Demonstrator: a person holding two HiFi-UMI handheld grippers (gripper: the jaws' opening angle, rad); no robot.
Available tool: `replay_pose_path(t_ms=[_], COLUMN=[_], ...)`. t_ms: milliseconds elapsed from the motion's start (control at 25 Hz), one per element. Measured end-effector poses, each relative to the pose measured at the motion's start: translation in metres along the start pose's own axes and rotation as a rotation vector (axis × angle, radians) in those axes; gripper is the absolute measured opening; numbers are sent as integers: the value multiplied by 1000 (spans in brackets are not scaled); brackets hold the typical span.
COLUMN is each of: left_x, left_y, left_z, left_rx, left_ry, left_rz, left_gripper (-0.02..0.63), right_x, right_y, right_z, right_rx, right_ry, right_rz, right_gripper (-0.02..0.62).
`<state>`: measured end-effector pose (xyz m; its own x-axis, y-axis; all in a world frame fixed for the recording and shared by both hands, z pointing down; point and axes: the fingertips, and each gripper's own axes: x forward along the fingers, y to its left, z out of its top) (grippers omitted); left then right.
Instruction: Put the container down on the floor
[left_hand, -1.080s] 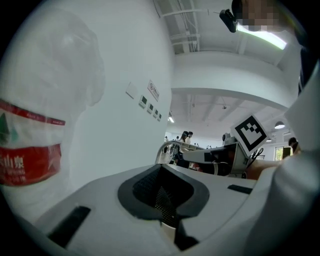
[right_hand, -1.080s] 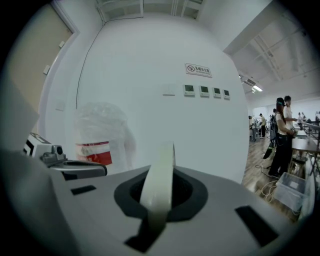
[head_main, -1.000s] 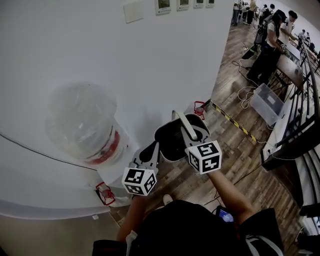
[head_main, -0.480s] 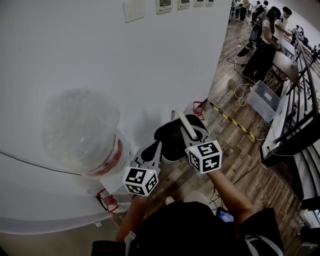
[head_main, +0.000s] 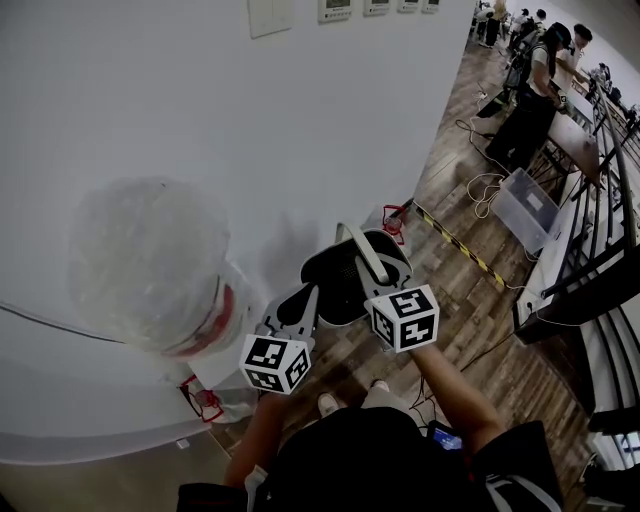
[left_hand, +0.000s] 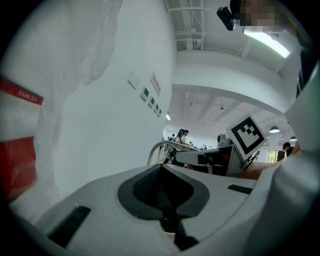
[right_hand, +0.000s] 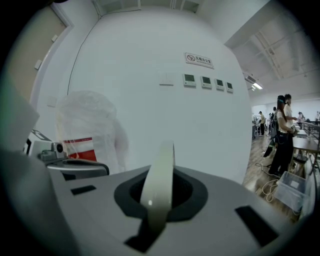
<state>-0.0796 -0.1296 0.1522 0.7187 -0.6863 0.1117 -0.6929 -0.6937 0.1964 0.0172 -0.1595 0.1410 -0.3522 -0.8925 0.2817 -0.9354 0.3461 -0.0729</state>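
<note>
A black round container (head_main: 335, 285) hangs in the air in front of the white wall, above the wooden floor (head_main: 470, 330). Its pale arched handle (head_main: 362, 255) rises from it and runs between the jaws of my right gripper (head_main: 375, 285), which is shut on it. In the right gripper view the handle (right_hand: 159, 175) stands upright in the closed jaws. My left gripper (head_main: 298, 308) sits just left of the container, its jaws shut with nothing between them; in the left gripper view the left gripper (left_hand: 162, 200) looks past the handle (left_hand: 159, 148).
A large white object under clear plastic with a red band (head_main: 150, 265) stands at the left. A yellow-black floor strip (head_main: 460, 245), a clear box (head_main: 525, 205), cables, desks and people (head_main: 530, 100) lie to the right. Red items (head_main: 203, 400) lie at the wall's foot.
The container still hangs from my right gripper. Both grippers have drifted slightly left and down in the head view, and the person's feet now show below them.
</note>
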Motion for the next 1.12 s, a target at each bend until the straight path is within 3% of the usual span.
replay_pose_path(t_ms=[520,760,1120], left_x=[31,45,49], left_y=[-13,-14,-2], left_z=[-8,-9,-18], left_rx=[-33,82,41], left_ry=[-1,33,12], left_rz=[191,282,366], left_gripper=[17,17,17], right_x=[18,26,42], right_y=[-35,-48,-60], right_z=[3,4,-8], right_rx=[-31,-46,-51], right_ry=[9,13,19], right_rz=[165,237,292], right_gripper=[31,31,31])
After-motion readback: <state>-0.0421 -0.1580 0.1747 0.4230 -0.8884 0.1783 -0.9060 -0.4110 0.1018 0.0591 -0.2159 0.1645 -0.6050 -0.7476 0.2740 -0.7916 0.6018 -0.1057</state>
